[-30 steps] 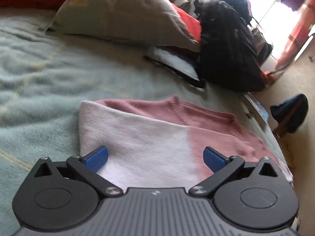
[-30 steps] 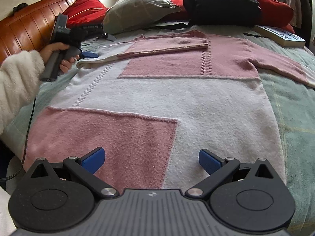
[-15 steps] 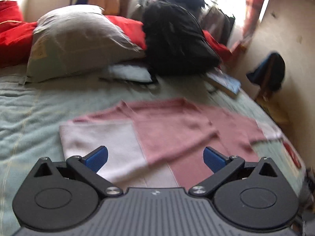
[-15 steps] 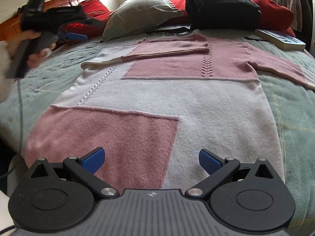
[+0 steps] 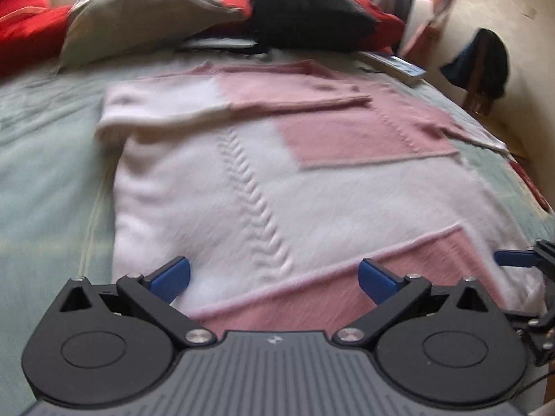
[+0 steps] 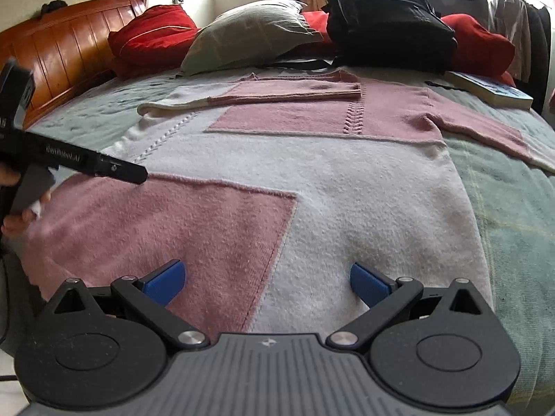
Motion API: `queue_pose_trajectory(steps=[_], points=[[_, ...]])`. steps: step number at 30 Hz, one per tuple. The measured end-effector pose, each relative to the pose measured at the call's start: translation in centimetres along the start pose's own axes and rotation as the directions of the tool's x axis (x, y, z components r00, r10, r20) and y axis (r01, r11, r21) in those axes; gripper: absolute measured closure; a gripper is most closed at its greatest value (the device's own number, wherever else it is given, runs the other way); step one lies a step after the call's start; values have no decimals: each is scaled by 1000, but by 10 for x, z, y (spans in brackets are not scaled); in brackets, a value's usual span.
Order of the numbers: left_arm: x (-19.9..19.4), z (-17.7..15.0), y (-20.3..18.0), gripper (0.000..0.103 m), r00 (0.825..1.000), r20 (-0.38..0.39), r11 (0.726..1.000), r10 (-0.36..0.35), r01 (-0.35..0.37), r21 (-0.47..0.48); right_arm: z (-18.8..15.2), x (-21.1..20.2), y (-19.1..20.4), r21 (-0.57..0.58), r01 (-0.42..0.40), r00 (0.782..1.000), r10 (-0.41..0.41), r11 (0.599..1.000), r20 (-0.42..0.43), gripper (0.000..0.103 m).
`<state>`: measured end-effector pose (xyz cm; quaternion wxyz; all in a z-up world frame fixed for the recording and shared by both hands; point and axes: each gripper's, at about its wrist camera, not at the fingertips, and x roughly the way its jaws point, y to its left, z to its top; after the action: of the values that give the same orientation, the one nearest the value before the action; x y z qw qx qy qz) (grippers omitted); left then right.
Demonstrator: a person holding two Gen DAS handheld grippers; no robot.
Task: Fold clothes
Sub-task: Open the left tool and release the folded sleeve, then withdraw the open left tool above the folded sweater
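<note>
A pink and white knitted sweater (image 6: 312, 173) lies spread flat on the bed, hem towards me, its left sleeve (image 6: 277, 92) folded across the chest and its right sleeve (image 6: 485, 131) stretched out. The same sweater (image 5: 277, 180) fills the left wrist view. My left gripper (image 5: 274, 275) hovers open over the hem's left part, nothing between its blue pads. The left gripper's body (image 6: 86, 164) shows at the left edge of the right wrist view. My right gripper (image 6: 265, 280) is open above the hem's middle, and its blue fingertip (image 5: 513, 258) appears in the left wrist view.
A green blanket (image 6: 513, 215) covers the bed. At the head lie a grey pillow (image 6: 253, 34), red cushions (image 6: 152, 34), a black backpack (image 6: 388, 17) and a book (image 6: 489, 92). A wooden headboard (image 6: 62, 55) stands at the left. Bed edge and wall run on the right (image 5: 527, 69).
The left gripper swung from the far folded sleeve back down to the hem at the near left, beside the right gripper. The right gripper barely moved. Both stayed open.
</note>
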<state>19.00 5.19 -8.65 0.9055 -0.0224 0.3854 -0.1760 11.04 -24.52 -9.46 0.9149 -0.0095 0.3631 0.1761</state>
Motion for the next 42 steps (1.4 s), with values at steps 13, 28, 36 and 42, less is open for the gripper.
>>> queue_pose_trajectory(steps=[13, 28, 36, 42], points=[[37, 78, 34, 1, 996, 67, 997, -65, 68, -40, -2, 2, 3, 18, 38, 999, -38, 999, -2, 0], [4, 70, 34, 1, 996, 92, 998, -10, 16, -56, -4, 6, 2, -1, 40, 999, -40, 999, 4, 0], [-17, 14, -48, 1, 999, -18, 991, 36, -33, 132, -2, -1, 1, 14, 38, 999, -38, 999, 11, 0], [-10, -25, -66, 1, 995, -31, 982, 97, -90, 167, 18, -23, -11, 8, 33, 996, -33, 999, 81, 0]])
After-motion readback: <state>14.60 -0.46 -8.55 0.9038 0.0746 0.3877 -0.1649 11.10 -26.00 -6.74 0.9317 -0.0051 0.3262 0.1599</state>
